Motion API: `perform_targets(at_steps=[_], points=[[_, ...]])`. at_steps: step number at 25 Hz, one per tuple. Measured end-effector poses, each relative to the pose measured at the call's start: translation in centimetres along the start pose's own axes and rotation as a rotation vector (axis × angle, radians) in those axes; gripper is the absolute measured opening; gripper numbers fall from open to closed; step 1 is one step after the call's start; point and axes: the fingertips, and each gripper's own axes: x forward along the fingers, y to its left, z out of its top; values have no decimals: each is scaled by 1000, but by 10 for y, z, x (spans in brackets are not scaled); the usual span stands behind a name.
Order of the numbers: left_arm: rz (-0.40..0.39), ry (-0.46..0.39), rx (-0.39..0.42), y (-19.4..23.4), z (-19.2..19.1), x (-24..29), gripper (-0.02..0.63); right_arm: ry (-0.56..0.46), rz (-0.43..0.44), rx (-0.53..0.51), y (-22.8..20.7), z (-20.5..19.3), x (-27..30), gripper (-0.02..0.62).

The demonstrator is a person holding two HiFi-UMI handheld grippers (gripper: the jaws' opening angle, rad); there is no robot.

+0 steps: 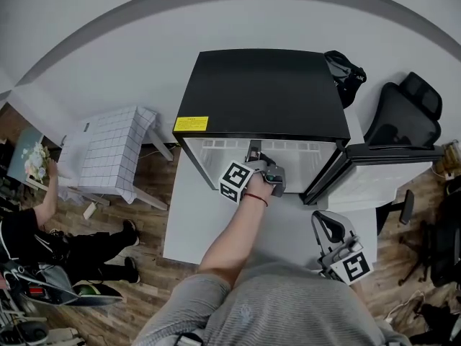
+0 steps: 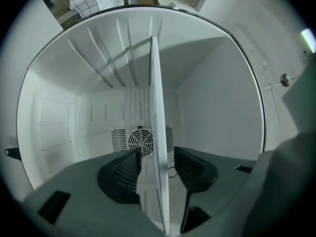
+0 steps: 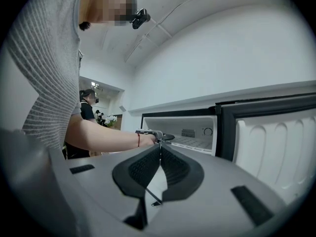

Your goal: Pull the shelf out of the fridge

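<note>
Against the white wall the fridge [image 1: 259, 92] stands open with the shelf [image 2: 159, 132] still seated inside, its front edge between the spread jaws of the left gripper [image 2: 157, 154], seemingly not yet pinched, while the right gripper [image 3: 159, 149] hangs back pressed together, so the whole pull remains.

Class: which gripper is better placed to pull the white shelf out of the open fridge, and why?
Left. The left gripper has open jaws either side of the thin white shelf inside the black-topped fridge; the right gripper sits shut, outside.
</note>
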Motion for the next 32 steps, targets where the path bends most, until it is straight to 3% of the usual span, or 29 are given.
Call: perform_targets(at_steps=[26,32], points=[[10,-63,-81,4,13,53,189,21,-17,0,-9,-4,0,14],[18,-83,-84,6,13,54,143,24,-36,5,-12,-5,0,14]])
